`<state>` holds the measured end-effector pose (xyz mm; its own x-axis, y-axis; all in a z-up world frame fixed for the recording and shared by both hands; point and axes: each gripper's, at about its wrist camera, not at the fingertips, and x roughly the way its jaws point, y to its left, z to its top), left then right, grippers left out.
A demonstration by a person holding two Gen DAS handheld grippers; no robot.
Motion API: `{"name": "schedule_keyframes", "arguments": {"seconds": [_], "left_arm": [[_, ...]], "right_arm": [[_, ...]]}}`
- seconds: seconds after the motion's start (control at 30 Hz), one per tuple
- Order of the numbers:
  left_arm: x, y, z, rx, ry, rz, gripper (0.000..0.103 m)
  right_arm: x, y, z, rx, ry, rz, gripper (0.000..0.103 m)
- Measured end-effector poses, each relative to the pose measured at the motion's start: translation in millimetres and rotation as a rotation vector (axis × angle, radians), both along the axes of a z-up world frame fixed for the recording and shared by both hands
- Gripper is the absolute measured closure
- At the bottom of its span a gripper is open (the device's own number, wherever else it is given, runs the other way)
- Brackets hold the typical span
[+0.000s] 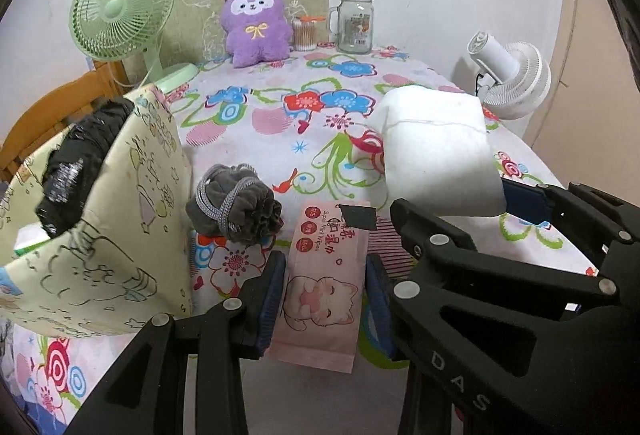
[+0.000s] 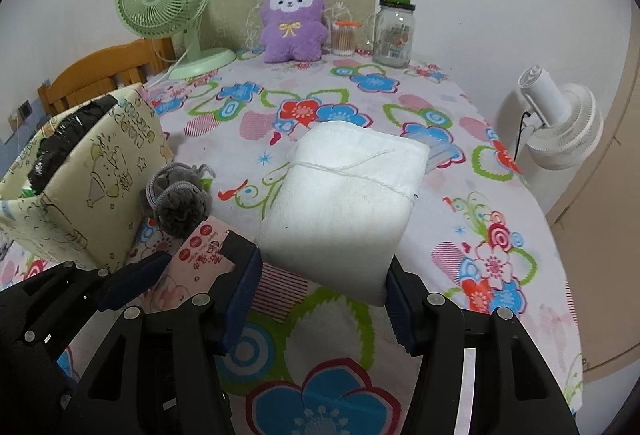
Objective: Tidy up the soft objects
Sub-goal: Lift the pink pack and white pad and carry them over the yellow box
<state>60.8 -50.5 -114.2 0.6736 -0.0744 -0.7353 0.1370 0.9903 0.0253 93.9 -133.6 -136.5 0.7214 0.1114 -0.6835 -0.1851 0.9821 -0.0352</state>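
1. Left wrist view: nearest, the left gripper [image 1: 326, 299], its blue-padded jaws clamped narrowly on a flat pink wet-wipes packet printed with a cartoon cat [image 1: 320, 299], held above the near edge of the flower-print tablecloth [image 1: 264, 103].
2. Just beyond the packet, a dark grey drawstring pouch [image 1: 236, 205] on the cloth, touching or just beside a cream fabric storage box with doodle print [image 1: 112, 235] at the left edge; something black and crinkled [image 1: 80, 163] inside the box.
3. At right, the right gripper [image 1: 452, 191] reaching in, gripping a folded white towel [image 1: 436, 147].
4. Along the far edge: green desk fan [image 1: 122, 5], purple plush toy [image 1: 256, 23], cotton-swab tub [image 1: 306, 33], glass mug-jar with green lid [image 1: 354, 21]. White fan [image 1: 512, 75] past the right edge.
5. Right wrist view: nearest, right gripper [image 2: 324, 287], jaws about half open and pressed on both sides of the white towel [image 2: 348, 203], lifted off the cloth [image 2: 480, 203].
6. At lower left, left gripper [image 2: 188, 267] with the pink packet [image 2: 200, 255]; grey pouch [image 2: 180, 203] and cream box [image 2: 92, 187] just beyond.
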Motion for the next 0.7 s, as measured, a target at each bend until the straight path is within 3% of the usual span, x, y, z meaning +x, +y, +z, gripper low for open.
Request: {"name": "schedule_keyframes", "arguments": {"seconds": [0.7], "left_arm": [[-29, -2, 59, 0.015, -0.099, -0.034, 0.062]], "right_arm": [[-42, -3, 59, 0.015, -0.105, -0.034, 0.042]]}}
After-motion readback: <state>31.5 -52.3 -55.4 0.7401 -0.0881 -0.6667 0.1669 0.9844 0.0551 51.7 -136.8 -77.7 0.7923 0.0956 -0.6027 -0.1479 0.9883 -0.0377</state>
